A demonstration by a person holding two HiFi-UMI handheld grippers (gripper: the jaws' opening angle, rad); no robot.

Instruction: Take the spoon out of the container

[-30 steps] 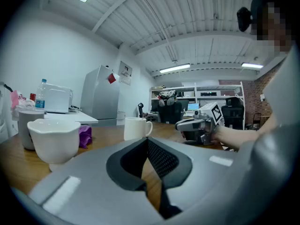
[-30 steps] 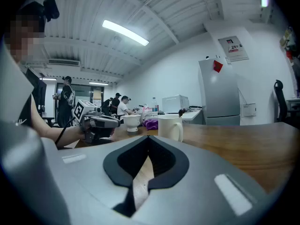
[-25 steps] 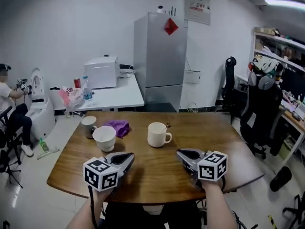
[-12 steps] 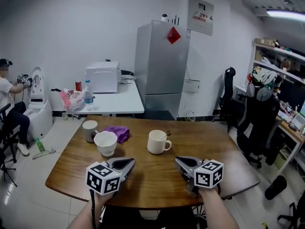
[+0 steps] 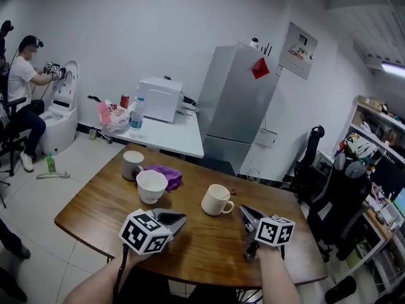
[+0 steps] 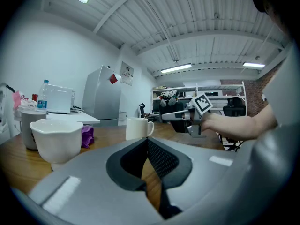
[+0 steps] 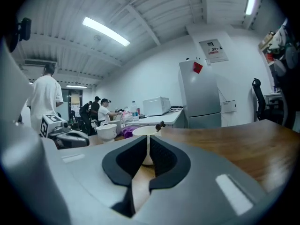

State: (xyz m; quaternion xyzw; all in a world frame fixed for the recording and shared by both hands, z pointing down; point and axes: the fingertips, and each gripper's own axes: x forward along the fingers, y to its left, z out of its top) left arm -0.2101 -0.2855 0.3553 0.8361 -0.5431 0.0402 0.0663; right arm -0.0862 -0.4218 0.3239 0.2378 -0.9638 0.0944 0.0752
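Right gripper (image 5: 243,210) low over wooden table (image 5: 209,249), jaws were opening, only a slit, nothing between. Left gripper (image 5: 182,218) pinched shut, empty. Spoon (image 7: 161,124) poked over rim of white mug (image 5: 215,200) just ahead. Imo needed wider gap, come down over handle, pinch, lift straight so mug stayed put.

A white mug (image 5: 216,201) is standing upright near the middle of the brown desk (image 5: 95,214), with its handle pointing right. A spoon (image 7: 161,124) is sitting inside, its small dark tip poking over the rim.
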